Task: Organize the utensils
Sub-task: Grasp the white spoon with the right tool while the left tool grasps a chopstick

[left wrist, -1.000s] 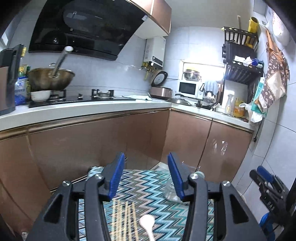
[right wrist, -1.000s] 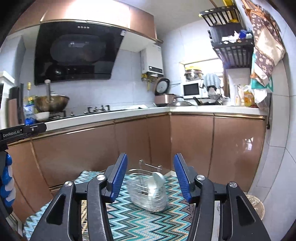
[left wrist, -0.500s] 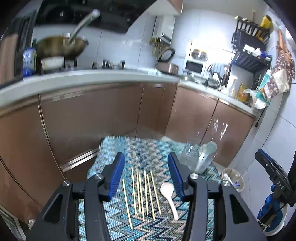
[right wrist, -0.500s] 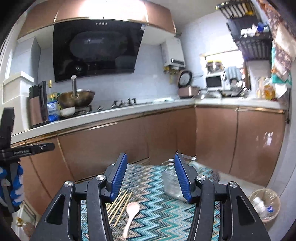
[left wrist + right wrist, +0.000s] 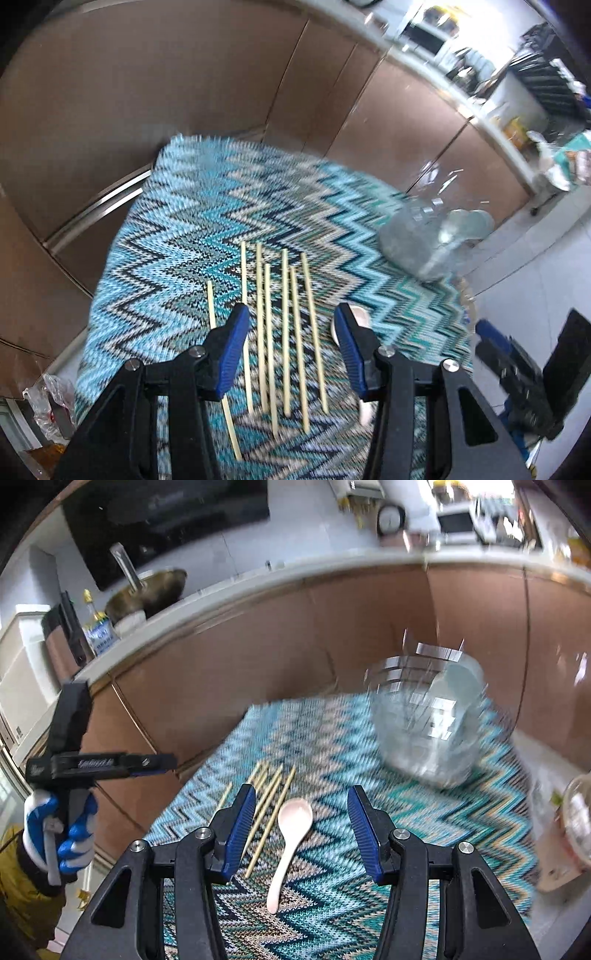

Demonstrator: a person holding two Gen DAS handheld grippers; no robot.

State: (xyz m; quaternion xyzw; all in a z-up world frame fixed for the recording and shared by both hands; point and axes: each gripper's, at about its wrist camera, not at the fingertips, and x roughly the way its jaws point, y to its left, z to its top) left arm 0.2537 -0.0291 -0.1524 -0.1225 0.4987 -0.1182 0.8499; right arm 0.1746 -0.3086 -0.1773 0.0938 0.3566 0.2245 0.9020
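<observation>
Nearest, the left gripper (image 5: 291, 317) is hanging spread and empty over the chopsticks (image 5: 284, 325); the right gripper (image 5: 301, 801) is gaping above the white spoon (image 5: 290, 834). Toward one o'clock, open cloth (image 5: 332, 738) is stretching to a blurred, seemingly clear holder (image 5: 428, 723) near the far edge.

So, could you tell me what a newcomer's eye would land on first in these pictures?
Probably the teal zigzag cloth that fills the middle of both views, with a row of pale chopsticks lying side by side on it. Just right of them lies a pale spoon, framed between the open blue jaws of the right gripper. At the cloth's far right corner stands a clear holder, blurred.
</observation>
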